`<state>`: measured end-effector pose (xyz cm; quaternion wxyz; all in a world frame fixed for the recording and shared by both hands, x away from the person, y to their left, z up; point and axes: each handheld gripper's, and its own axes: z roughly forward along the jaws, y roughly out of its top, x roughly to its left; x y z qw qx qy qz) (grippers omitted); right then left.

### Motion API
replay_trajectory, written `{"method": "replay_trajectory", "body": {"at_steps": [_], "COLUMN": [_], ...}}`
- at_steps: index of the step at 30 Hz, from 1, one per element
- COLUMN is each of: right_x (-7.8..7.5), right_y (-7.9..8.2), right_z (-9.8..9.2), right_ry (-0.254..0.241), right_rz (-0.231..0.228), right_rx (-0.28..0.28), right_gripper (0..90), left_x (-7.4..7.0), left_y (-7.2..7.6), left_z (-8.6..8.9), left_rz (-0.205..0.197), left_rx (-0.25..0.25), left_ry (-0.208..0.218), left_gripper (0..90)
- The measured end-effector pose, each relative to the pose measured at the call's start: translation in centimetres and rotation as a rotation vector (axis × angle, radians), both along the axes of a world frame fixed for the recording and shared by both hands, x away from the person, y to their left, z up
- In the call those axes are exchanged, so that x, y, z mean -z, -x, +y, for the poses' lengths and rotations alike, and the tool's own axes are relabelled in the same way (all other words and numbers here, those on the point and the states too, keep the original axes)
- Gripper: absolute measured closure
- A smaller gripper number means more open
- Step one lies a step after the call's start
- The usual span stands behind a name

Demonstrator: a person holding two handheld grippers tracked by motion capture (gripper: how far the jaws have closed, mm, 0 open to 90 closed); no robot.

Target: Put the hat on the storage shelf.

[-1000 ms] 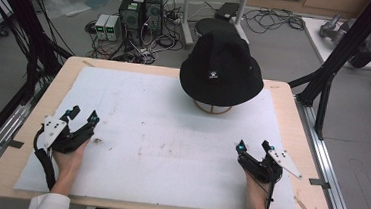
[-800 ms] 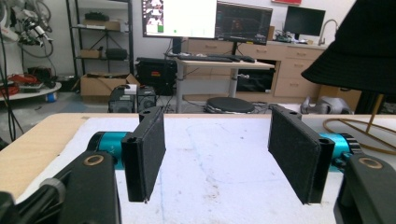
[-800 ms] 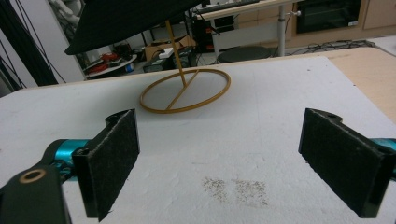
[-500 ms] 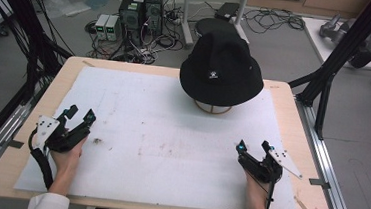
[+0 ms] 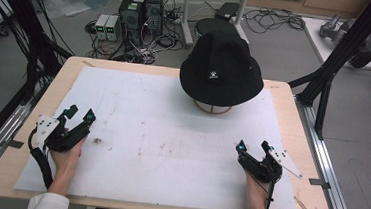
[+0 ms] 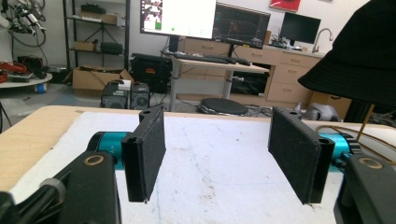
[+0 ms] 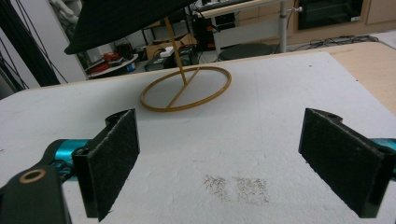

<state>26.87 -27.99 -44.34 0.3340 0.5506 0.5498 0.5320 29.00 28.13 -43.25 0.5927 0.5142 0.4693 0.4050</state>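
Basically black hat (image 5: 222, 68) sat on its stand (image 5: 213, 107) at desk's far edge, nearer right gripper (image 5: 253, 148) than left gripper (image 5: 80, 116), both gaping apart, empty.

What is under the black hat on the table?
Under the black hat stands a thin gold wire stand: a ring base lying on the white mat, with a slanted rod rising into the hat. The top of the rod is covered by the hat.
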Motion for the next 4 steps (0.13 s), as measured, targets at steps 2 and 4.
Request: {"method": "replay_trajectory", "body": {"at_steps": [2,4], "right_x": [0.01,0.0], "right_y": [-0.01,0.01], "right_z": [-0.01,0.0], "right_ry": [-0.005,-0.004], "right_rz": [0.001,0.001], "right_rx": [-0.001,-0.001], "right_gripper": [11.6,11.6], "left_x": [0.0,0.01], "left_y": [0.05,0.05], "left_z": [0.07,0.1], "left_rz": [-0.001,-0.001], "left_rx": [-0.003,-0.004], "left_ry": [-0.001,0.005], "left_gripper": [36.7,36.6]}}
